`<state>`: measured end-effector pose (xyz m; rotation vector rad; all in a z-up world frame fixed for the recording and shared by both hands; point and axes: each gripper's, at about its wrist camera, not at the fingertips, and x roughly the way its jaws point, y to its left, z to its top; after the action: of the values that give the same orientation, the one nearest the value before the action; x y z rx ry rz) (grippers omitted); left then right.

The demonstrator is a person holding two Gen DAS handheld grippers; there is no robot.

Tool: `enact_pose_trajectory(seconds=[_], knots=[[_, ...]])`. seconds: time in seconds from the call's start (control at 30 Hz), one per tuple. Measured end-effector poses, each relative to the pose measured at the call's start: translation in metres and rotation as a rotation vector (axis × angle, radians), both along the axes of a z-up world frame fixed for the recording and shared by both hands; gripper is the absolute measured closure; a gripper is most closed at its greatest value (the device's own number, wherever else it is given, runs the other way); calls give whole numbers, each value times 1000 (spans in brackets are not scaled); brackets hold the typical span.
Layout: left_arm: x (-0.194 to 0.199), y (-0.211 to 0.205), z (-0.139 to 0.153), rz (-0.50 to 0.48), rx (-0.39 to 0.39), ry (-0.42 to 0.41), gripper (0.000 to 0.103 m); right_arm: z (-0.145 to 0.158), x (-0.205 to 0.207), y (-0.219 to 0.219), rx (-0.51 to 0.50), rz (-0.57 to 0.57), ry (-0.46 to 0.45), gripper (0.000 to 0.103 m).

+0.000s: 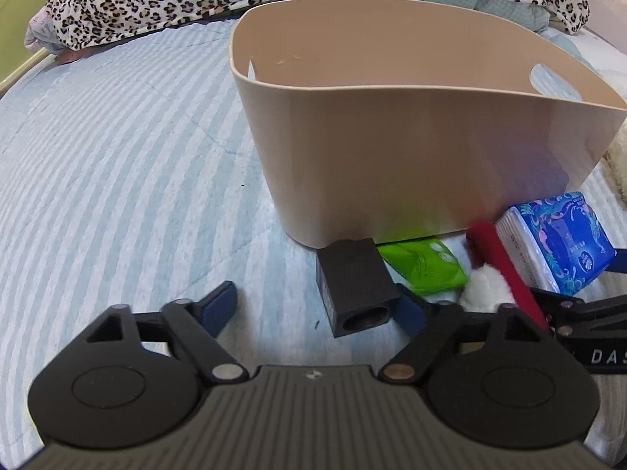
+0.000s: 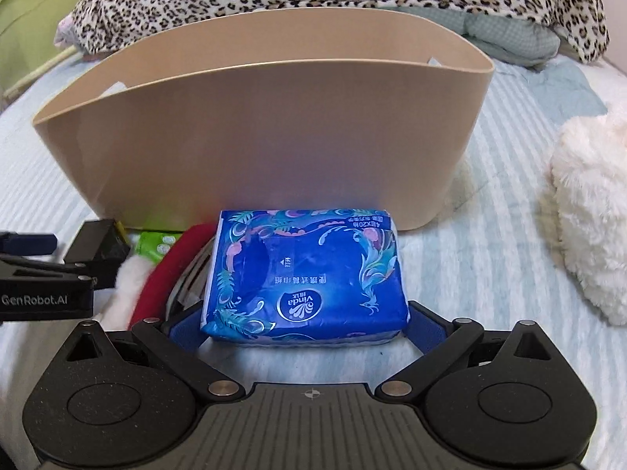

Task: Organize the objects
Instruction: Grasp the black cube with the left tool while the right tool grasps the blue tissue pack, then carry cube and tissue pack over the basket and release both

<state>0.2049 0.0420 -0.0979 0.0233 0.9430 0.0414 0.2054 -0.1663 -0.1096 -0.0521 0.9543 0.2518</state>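
While flanking blue tissue pack point(image 2: 303, 274) on bed point(image 2: 490, 258), right tool point(image 2: 303, 323) seemingly clamped, contact half hidden | left tool point(image 1: 317, 305) spread beside black block point(image 1: 354, 286) | beige basket point(image 2: 250, 133) just behind

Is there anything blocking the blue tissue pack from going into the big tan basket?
Only the basket's own tall front wall, standing right behind the blue tissue pack. The right hand-held gripper flanks the pack and would probably need to lift it over the rim.
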Motion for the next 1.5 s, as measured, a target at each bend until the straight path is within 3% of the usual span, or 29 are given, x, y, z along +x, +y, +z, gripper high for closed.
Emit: enact_pose_trajectory(seconds=[0.23,0.67,1.07,1.5], knots=[[-4,7,0,-35,-30,-10,70,0,-6,-2,8,22,-21,10],[-29,3,16,-69,-36,-11,70,26,-32,-21,18,19,-44,11],[-58,-6,61,-102,-10,-104,70,85,-61,-43,24,30,-185,11],[-57,-11,125,-117,-32,-249,70,157,-64,-46,70,19,-378,11]])
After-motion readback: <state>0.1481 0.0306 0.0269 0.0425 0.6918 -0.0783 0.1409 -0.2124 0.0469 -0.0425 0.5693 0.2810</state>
